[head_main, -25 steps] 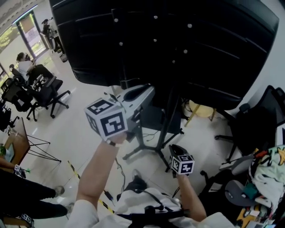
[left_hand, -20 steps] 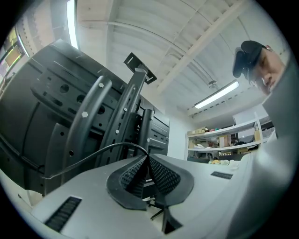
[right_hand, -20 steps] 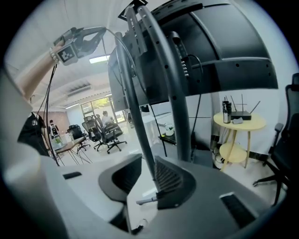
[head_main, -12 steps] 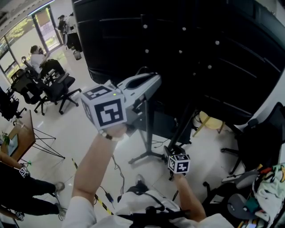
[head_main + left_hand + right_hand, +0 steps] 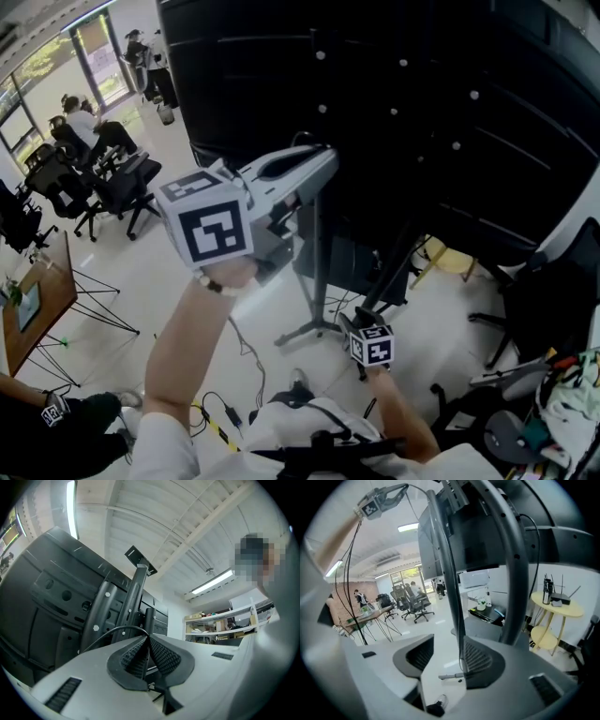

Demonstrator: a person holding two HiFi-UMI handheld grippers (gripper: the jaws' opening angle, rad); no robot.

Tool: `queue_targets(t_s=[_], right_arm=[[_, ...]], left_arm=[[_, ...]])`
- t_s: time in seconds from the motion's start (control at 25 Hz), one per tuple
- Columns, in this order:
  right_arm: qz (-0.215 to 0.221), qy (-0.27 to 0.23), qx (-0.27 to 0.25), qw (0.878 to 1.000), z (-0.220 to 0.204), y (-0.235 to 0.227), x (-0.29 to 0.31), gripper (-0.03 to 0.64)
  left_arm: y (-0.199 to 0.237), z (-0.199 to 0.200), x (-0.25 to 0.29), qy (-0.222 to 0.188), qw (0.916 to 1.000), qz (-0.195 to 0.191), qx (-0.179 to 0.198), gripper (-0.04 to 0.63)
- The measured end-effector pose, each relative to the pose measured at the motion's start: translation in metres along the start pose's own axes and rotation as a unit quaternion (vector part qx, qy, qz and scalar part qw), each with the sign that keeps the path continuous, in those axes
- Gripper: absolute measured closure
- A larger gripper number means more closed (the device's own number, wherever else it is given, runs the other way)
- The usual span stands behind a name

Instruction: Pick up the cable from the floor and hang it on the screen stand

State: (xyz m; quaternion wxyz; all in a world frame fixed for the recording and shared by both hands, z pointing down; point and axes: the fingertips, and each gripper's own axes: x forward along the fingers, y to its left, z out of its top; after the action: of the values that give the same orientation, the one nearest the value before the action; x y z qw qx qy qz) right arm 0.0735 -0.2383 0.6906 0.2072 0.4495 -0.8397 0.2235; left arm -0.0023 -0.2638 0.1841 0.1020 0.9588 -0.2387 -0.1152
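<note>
The left gripper (image 5: pixel 148 645) is up high, near the back of the big black screen (image 5: pixel 403 103). Its jaws are squeezed tight on the thin black cable (image 5: pixel 110 632). The cable loops up out of them, close to the screen stand (image 5: pixel 132 597), and hangs down from there. The right gripper (image 5: pixel 444 657) is low down, near the bottom of the screen stand. Its jaws are wide apart and let go. The cable runs down between them, just beside the right one.

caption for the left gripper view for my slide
Left hand-held gripper pinches the black cable before the back of the screen and its stand.
</note>
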Motion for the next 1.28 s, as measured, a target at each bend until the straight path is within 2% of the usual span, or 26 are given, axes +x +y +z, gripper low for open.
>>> queue_targets(t_s=[0.44,0.68,1.0,1.08,1.28], right_arm=[[0.0,0.044,-0.032,0.999,0.001,0.017,0.062,0.391],[-0.022,0.074,-0.023,0.997,-0.017,0.01,0.097,0.391],[-0.065,0.066,0.002,0.996,-0.037,-0.006,0.128,0.393],[-0.071,0.059,0.008,0.996,-0.037,-0.013,0.135,0.428],[-0.07,0.054,0.013,0.996,-0.044,-0.012,0.149,0.459]], left_arm=[[0.024,0.045,-0.034,-0.014,0.9996,0.002,0.026,0.58],[0.032,0.062,-0.039,-0.017,0.9992,-0.026,0.023,0.58],[0.038,0.068,-0.027,-0.012,0.997,-0.072,0.025,0.58],[0.037,0.068,-0.024,-0.012,0.9961,-0.083,0.028,0.58],[0.037,0.072,-0.021,-0.015,0.9936,-0.105,0.04,0.58]])
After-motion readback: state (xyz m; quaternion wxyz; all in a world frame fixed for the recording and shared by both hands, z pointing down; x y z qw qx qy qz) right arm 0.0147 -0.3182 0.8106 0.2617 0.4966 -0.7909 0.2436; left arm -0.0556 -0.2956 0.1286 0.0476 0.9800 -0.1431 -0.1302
